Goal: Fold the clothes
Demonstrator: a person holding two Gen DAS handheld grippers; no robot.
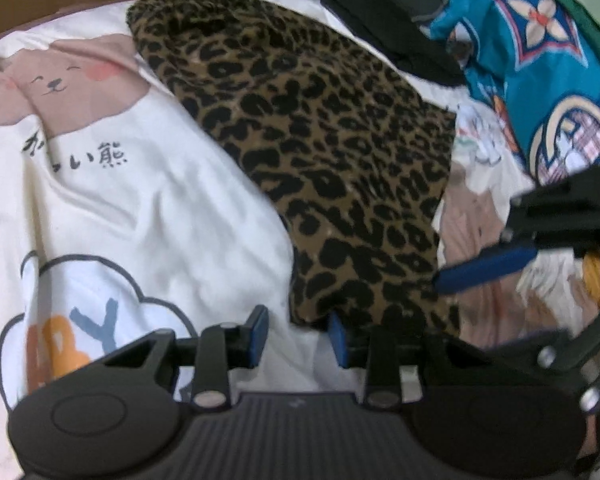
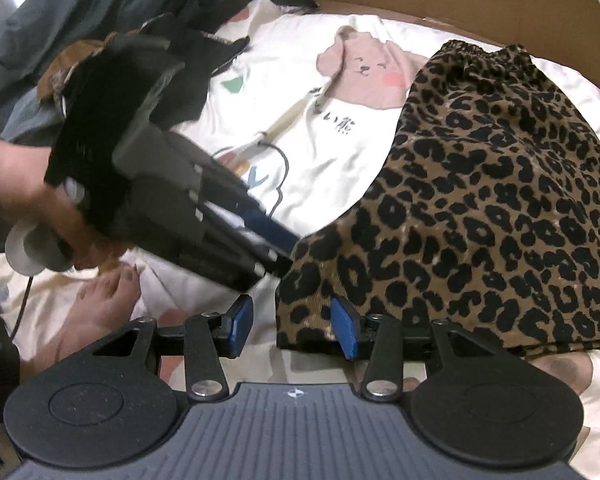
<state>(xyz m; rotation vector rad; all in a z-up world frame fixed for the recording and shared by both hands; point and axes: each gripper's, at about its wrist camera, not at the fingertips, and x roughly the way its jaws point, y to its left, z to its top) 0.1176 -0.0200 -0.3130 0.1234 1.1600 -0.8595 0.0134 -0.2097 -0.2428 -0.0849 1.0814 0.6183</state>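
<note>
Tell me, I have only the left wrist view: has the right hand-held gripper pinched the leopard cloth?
Observer: No. The right hand-held gripper is open; a corner of the leopard cloth lies between its fingers, unpinched.
Operator: Anything near my left side to watch?
Observer: A bare foot rests on the sheet, close to the left hand-held gripper.
Operator: What is the cloth's far end?
Observer: A gathered elastic waistband.

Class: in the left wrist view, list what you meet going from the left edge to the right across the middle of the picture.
White bear-print bedsheet → brown-and-black leopard-print garment → blue-padded right gripper → teal patterned cloth.
</note>
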